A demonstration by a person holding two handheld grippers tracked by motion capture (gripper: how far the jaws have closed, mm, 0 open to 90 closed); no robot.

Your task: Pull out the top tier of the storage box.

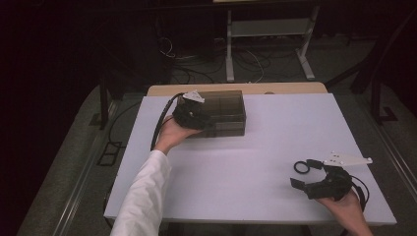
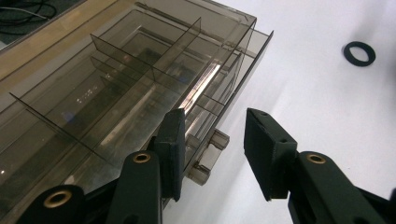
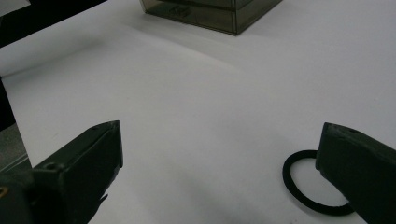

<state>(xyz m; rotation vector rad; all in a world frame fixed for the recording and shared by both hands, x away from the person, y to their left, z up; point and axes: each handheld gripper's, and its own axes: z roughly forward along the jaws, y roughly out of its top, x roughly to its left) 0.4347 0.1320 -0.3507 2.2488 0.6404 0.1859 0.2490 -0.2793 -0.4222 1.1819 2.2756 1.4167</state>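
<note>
Your white desk (image 1: 255, 162) sits in a dark, cable-strewn room; left tool (image 2: 212, 140) half-open astride the box (image 1: 221, 113) latch, right tool (image 3: 219, 172) wide open, empty, by the ring (image 3: 310, 186).

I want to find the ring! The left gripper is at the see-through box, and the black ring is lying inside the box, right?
Not quite. The ring is not inside the box; it lies on the bare white table, apart from the box and close to the right gripper, as the high view shows. The rest is right: the left gripper is at the see-through box.
</note>
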